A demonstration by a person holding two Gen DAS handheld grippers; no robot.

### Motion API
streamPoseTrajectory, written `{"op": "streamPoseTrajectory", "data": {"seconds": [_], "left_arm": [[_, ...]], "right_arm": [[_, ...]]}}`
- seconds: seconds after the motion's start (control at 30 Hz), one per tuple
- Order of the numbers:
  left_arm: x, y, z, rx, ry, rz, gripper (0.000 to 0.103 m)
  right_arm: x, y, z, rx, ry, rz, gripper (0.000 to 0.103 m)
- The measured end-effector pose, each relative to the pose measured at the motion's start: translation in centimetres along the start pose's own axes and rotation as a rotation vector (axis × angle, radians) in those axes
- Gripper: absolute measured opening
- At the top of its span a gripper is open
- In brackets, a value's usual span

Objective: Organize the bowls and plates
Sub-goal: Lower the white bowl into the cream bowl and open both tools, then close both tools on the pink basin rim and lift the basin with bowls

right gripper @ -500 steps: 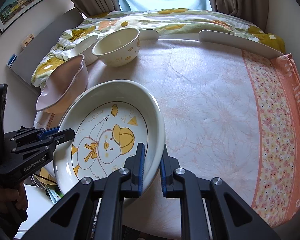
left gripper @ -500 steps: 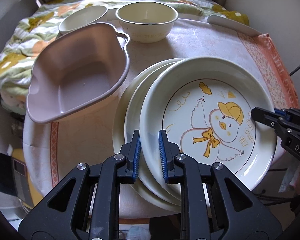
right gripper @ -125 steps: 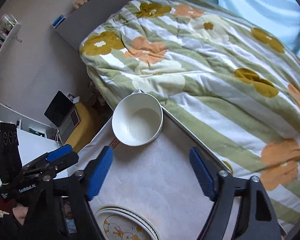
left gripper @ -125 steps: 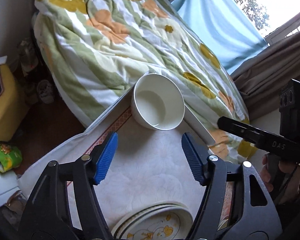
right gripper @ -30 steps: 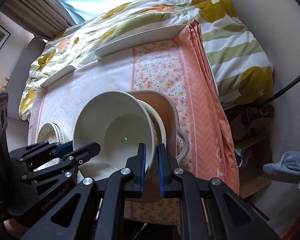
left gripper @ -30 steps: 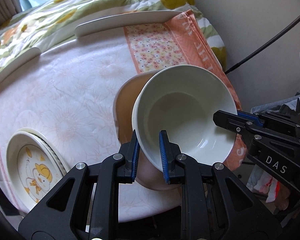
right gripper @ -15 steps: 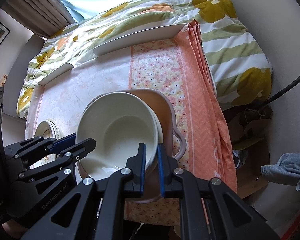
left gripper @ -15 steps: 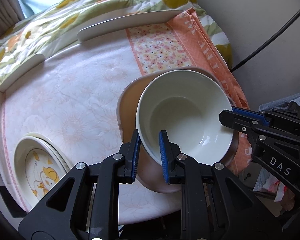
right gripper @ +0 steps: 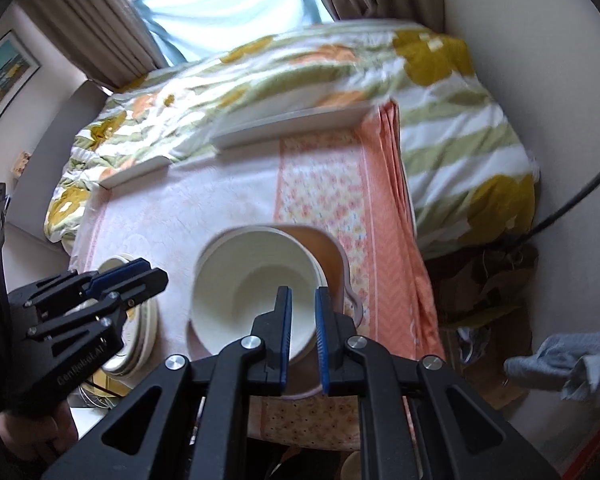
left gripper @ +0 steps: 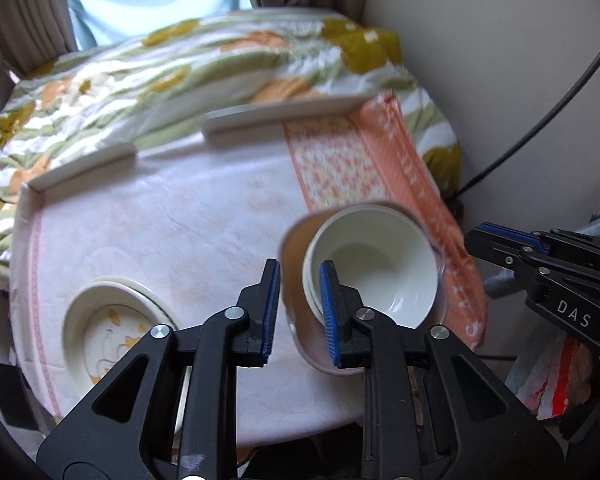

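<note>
Left wrist view: the left gripper [left gripper: 299,306] has just been opening its jaws, nothing between them, above the white bowl [left gripper: 374,268] nested in the pink basin [left gripper: 296,248] on the counter [left gripper: 172,216]. The right gripper [right gripper: 301,328] hangs nearly closed, empty, above that bowl; the plates [left gripper: 100,320] sit stacked at the counter's left.

A home bedroom is shown: a flowered quilt [right gripper: 284,92] on a bed, curtains [right gripper: 96,24] at a window, a framed picture [right gripper: 0,80] hung.
</note>
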State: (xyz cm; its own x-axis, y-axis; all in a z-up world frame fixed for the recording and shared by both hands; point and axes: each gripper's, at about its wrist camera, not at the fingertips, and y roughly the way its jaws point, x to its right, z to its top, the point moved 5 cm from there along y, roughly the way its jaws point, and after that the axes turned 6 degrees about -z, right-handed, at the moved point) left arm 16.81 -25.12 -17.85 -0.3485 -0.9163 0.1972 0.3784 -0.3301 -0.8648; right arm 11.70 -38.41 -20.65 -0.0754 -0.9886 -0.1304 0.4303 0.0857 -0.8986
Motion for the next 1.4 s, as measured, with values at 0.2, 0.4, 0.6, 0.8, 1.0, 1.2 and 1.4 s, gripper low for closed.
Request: {"op": "streamPoseTrajectory", "data": {"seconds": [0.2, 0.4, 0.6, 0.8, 1.0, 1.2, 1.4], "left_arm": [[-1.2, -6.9, 0.9, 0.219, 0.056, 0.112, 0.103], [-1.9, -7.7, -0.9, 0.17, 0.155, 0.096, 0.103], [-2.4, -1.3, -4.1, -0.074, 0.165, 0.048, 0.103], [-1.6, 3.8, -5.3, -0.195, 0.173, -0.001, 0.102], [-1.6, 7.5, -5.8, -0.3, 0.168, -0.02, 0.089], [-1.2, 10.0, -6.2, -0.357, 0.175, -0.046, 0.076], [-0.7, 12.0, -6.5, -0.379, 0.19, -0.043, 0.058]], "right_arm": [[-0.5, -5.4, 0.6, 0.119, -0.105, 0.007, 0.074], [0.6, -6.8, -1.0, 0.131, -0.191, -0.047, 0.103], [2.3, -2.1, -3.9, -0.085, -0.249, -0.157, 0.103], [3.2, 3.2, -5.2, -0.207, -0.292, -0.178, 0.093], [2.4, 6.3, -4.8, -0.265, -0.32, -0.14, 0.071], [2.3, 8.8, -4.5, -0.324, -0.33, -0.104, 0.06], [2.2, 11.0, -4.4, -0.366, -0.333, -0.054, 0.046]]}}
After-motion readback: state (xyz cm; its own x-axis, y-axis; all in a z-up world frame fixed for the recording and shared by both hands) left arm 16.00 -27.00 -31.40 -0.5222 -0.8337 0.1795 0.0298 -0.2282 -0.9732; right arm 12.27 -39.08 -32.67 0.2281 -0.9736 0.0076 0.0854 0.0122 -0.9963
